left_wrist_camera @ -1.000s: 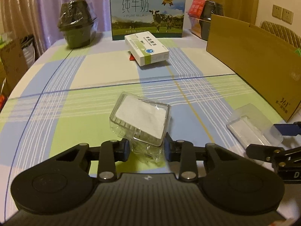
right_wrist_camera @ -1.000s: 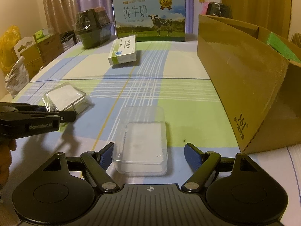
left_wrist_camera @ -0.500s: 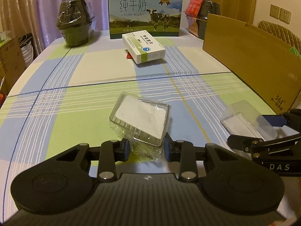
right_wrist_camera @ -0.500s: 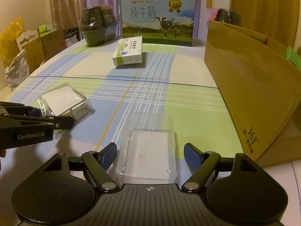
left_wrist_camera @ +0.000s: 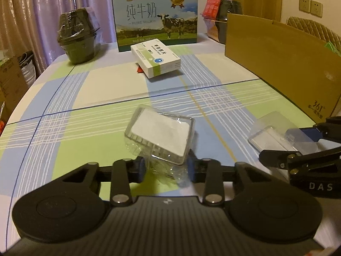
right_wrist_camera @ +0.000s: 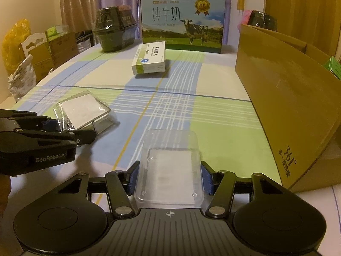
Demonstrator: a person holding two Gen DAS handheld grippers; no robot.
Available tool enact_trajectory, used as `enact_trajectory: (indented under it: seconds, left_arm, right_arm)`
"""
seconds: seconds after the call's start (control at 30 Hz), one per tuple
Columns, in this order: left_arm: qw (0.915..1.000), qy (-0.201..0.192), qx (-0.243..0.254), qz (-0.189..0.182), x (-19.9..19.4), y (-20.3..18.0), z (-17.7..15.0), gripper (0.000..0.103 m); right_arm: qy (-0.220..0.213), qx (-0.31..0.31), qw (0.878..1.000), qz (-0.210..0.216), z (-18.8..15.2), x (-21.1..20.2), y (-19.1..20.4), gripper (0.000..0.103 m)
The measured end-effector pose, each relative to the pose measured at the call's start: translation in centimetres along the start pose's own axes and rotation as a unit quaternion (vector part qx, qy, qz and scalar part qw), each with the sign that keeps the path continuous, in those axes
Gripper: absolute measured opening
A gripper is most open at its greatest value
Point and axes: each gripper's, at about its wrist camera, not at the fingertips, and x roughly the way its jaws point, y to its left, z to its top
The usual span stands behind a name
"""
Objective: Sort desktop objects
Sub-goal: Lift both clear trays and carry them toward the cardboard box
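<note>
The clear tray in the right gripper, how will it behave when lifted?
The clear tray looks thin and empty, so probably very light. Its smooth, see-through walls may flex or slip between the right gripper's pads. It extends forward past the fingers, so the far end might droop.

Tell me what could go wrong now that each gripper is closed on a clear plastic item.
1. The right gripper pinches the thin transparent plastic tray by its side walls; these may flex, and the tray may slip out.
2. The left gripper appears to hold the clear plastic case with a white pad by its loose crinkled wrap only, so the case may swing or drop.
3. The tall brown cardboard box stands close on the right; the tray may hit its wall.
</note>
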Motion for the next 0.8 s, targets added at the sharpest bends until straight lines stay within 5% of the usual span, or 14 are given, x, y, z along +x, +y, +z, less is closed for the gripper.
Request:
enact_trajectory:
  seconds: [0.8]
  left_arm:
    - [0.9967,0.002,-0.081,-0.004,-8.2,-1.4,0.9,0.028]
  right_arm:
    - [-0.036,0.037,0.999,-0.007,2.0,-7.2,-0.9,0.054]
